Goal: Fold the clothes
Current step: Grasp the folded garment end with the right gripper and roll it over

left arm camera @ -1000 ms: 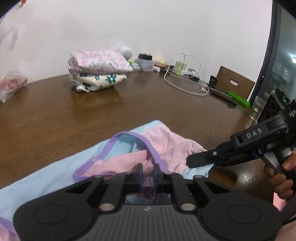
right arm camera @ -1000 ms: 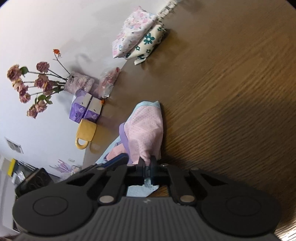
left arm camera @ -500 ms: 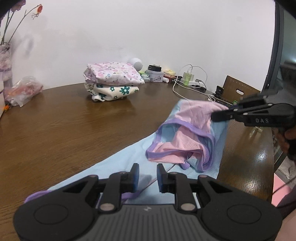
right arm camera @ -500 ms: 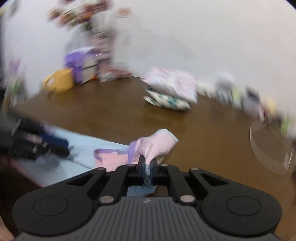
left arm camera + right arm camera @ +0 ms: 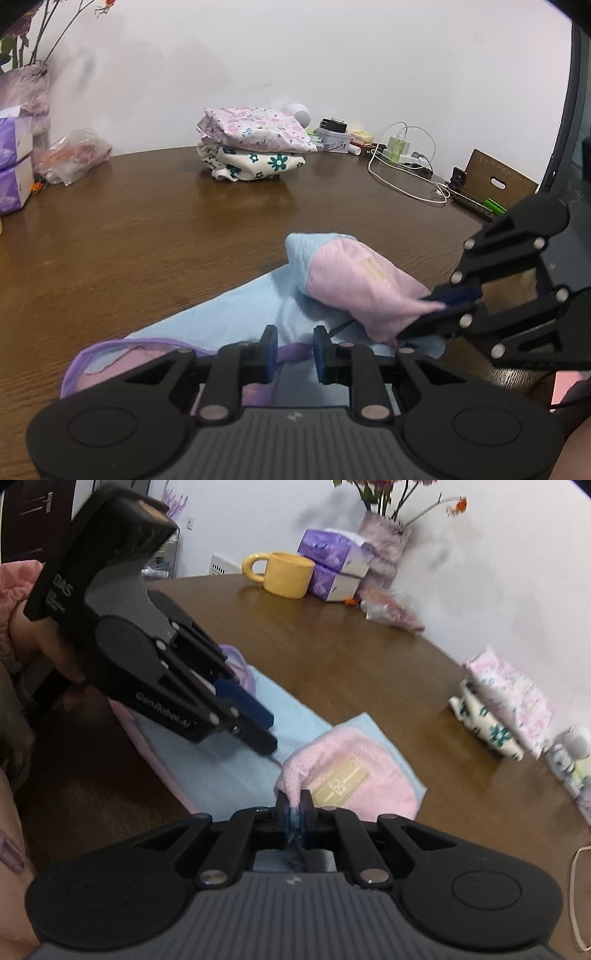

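A light blue and pink garment with purple trim (image 5: 236, 317) lies on the brown table near its front edge. My right gripper (image 5: 294, 814) is shut on a pink fold of the garment (image 5: 347, 775) and holds it over the blue part; it also shows in the left wrist view (image 5: 439, 314). My left gripper (image 5: 294, 349) is open and empty just above the blue cloth, and it also shows in the right wrist view (image 5: 266, 734). A stack of folded floral clothes (image 5: 255, 147) sits at the back of the table.
A yellow mug (image 5: 284, 574), purple tissue boxes (image 5: 336, 566), a flower vase (image 5: 384, 542) and a plastic bag (image 5: 74, 155) stand at the left back. Chargers, white cables (image 5: 406, 181) and small bottles lie at the right back. A wooden board (image 5: 495, 184) stands by the right edge.
My left gripper has let go of the garment and opened. My right gripper has carried the pink fold leftward over the blue cloth, toward the left gripper.
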`<state>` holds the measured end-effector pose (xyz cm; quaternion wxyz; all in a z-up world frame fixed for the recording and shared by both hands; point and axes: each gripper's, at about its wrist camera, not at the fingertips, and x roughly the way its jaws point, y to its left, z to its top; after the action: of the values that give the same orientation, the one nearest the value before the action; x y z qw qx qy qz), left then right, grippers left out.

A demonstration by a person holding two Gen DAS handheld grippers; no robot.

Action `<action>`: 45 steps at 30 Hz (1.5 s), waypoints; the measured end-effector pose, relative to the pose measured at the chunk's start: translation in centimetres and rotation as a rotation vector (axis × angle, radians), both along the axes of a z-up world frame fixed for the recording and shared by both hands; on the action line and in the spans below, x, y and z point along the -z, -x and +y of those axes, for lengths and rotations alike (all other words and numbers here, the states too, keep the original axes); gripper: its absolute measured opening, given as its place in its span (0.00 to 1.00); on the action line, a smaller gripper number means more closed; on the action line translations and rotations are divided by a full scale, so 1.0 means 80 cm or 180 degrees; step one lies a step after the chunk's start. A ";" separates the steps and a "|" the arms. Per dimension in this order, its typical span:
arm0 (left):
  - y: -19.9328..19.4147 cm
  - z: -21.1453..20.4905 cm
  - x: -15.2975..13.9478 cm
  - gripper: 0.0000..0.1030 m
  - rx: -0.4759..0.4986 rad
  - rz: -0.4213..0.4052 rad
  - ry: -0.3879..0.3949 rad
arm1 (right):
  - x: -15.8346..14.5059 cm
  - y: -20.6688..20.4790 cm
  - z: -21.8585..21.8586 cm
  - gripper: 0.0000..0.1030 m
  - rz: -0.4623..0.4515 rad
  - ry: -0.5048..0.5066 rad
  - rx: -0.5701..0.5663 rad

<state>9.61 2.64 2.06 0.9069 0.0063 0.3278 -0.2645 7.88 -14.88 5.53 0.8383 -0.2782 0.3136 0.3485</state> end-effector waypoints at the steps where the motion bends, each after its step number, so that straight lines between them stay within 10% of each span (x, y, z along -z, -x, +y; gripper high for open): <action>1: 0.000 0.000 0.000 0.21 0.0000 -0.0007 0.0003 | 0.003 -0.002 0.000 0.05 0.0039 -0.0017 0.0011; 10: -0.002 0.001 -0.002 0.27 -0.0090 -0.0020 0.0050 | 0.020 0.010 -0.002 0.11 0.0177 -0.0107 -0.0075; 14: -0.001 0.005 -0.012 0.32 -0.0204 -0.0132 0.0179 | 0.009 0.004 -0.022 0.44 0.0423 -0.0538 -0.0044; 17: -0.001 0.002 -0.022 0.32 -0.0188 -0.0220 0.0222 | -0.008 0.001 -0.056 0.49 0.0553 -0.1071 0.0149; 29: -0.009 -0.054 -0.030 0.25 0.0302 -0.0366 0.0085 | 0.018 -0.014 -0.176 0.53 0.0928 -0.2025 0.1424; 31: -0.009 -0.059 -0.021 0.14 0.0360 -0.0303 -0.0046 | 0.029 -0.015 -0.183 0.53 0.1065 -0.2138 0.1517; 45: -0.010 -0.044 0.016 0.17 0.0333 -0.0033 -0.0158 | 0.076 -0.023 -0.186 0.59 0.1783 -0.2889 0.1691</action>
<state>10.42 -0.85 0.80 0.8931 0.0472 0.3287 -0.3034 9.73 -29.75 -0.57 0.8172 0.2984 0.4015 0.2862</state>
